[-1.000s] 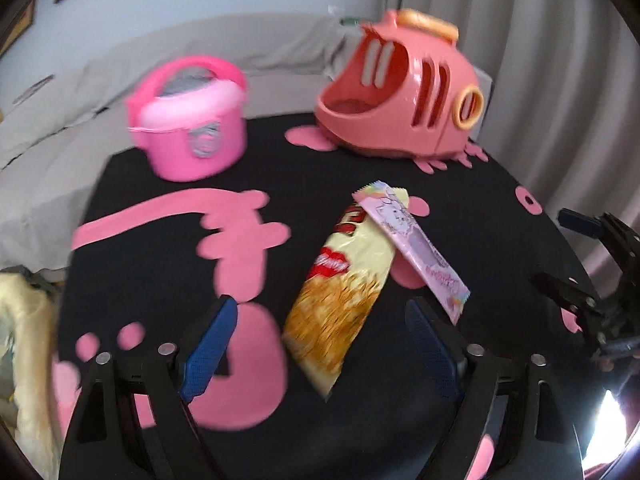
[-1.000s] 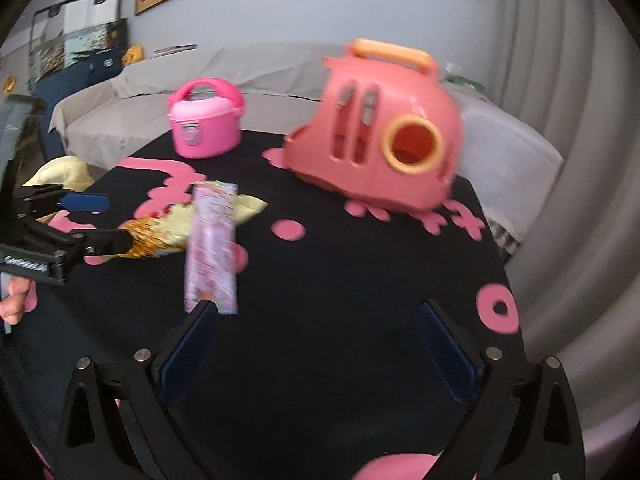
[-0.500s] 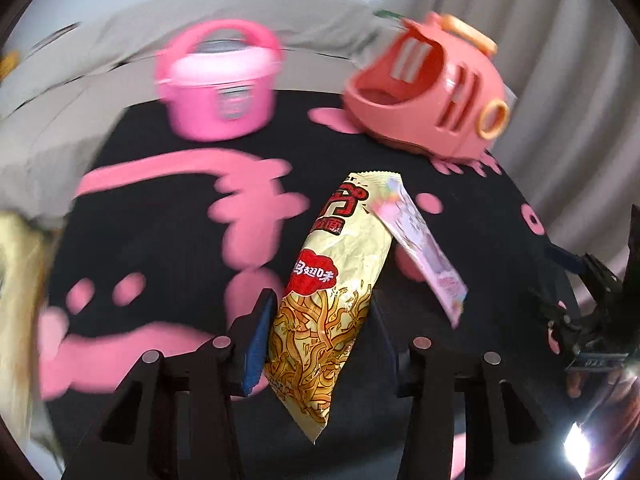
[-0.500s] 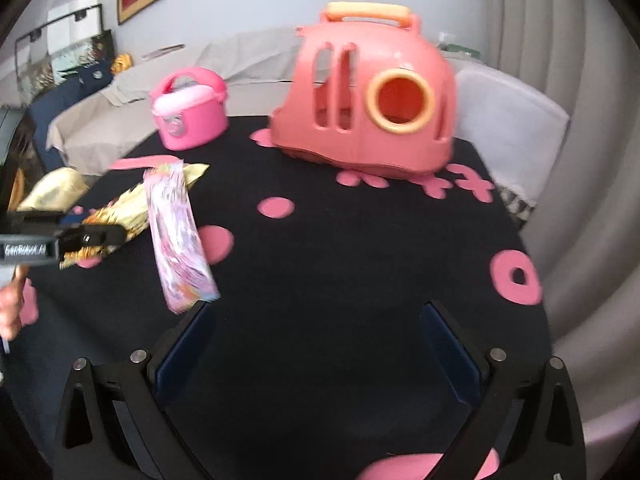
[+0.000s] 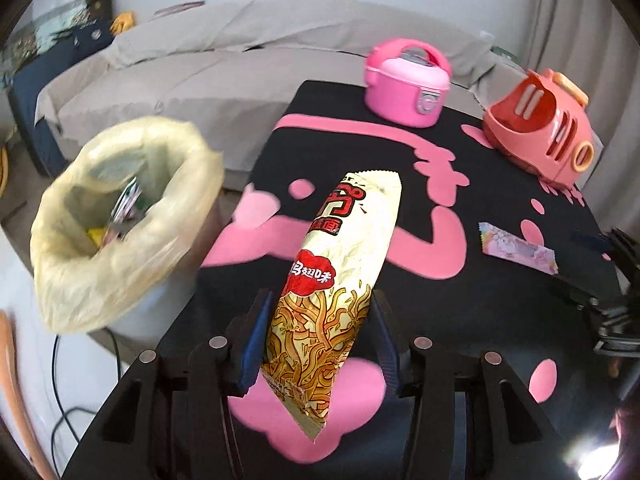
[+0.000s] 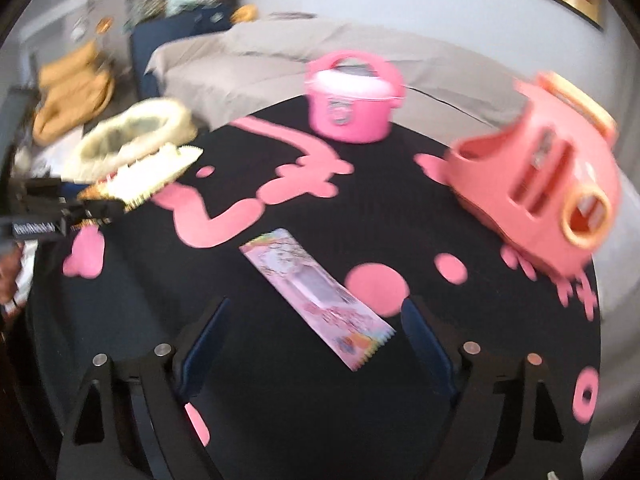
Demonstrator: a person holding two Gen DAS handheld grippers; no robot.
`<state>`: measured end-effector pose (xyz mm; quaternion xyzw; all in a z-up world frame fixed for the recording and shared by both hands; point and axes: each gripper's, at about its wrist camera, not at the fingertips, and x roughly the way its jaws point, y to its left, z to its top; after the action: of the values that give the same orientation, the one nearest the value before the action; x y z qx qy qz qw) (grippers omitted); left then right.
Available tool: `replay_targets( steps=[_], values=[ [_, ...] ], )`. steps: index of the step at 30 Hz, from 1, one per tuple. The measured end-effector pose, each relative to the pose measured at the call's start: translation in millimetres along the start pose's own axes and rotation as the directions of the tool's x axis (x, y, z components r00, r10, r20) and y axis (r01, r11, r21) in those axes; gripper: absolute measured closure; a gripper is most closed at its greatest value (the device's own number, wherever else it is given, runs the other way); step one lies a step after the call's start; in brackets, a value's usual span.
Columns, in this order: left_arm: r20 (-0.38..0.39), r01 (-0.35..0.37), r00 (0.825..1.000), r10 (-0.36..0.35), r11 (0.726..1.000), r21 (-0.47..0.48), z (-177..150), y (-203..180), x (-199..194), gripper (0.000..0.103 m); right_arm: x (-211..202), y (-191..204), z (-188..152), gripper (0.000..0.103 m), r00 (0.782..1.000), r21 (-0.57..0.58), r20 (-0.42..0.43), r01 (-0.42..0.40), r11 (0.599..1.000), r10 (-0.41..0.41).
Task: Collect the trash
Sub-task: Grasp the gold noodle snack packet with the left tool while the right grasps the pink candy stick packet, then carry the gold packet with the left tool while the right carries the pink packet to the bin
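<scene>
Soft, even daylight fills both views and shadows stay faint. A white glare spot burns at the left wrist view's lower right corner. Fisheye bending curves everything near the dark round edges. The bin bag [image 5: 120,216] smears with motion blur; the right wrist view is blurred throughout, the toy carrier [image 6: 536,184] worst.

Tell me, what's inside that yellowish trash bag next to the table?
The trash bag already holds a few crumpled wrappers: something silvery-green, with a bit of yellow beside it. They are blurry, so I cannot tell what they are. The bag's folds hide whatever lies deeper down.
</scene>
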<state>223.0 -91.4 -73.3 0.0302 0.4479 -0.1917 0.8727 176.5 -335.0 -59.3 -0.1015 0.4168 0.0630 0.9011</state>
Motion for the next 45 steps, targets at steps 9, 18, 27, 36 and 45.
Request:
replay_targets(
  steps=[9, 18, 27, 36, 45],
  values=[
    [0.023, 0.023, 1.000, -0.022, 0.999, -0.049, -6.3, 16.4, -14.9, 0.055, 47.5, -3.7, 18.1, 0.035, 0.995, -0.070, -0.101, -0.019, 0.997, 0.012],
    [0.038, 0.018, 0.999, -0.016, 0.998, -0.065, -5.4, 19.8, -17.1, 0.055, 54.6, -27.2, 24.9, 0.062, 0.994, 0.062, -0.093, -0.048, 0.997, 0.054],
    [0.093, -0.022, 0.995, 0.030, 0.996, -0.084, -2.5, 31.6, -32.9, 0.055, 32.8, -22.1, 34.7, 0.081, 0.997, 0.135, -0.047, -0.047, 0.990, 0.054],
    [0.195, -0.094, 0.973, 0.122, 0.985, -0.147, 5.2, 73.7, -72.8, 0.055, -12.7, 29.2, 90.0, 0.081, 0.991, 0.052, 0.092, -0.098, 0.994, 0.093],
    [0.277, -0.156, 0.937, 0.211, 0.966, -0.205, 15.9, 129.6, -107.6, 0.055, -26.2, 105.3, 156.4, 0.081, 0.967, -0.022, 0.184, -0.175, 0.984, 0.176]
  ],
)
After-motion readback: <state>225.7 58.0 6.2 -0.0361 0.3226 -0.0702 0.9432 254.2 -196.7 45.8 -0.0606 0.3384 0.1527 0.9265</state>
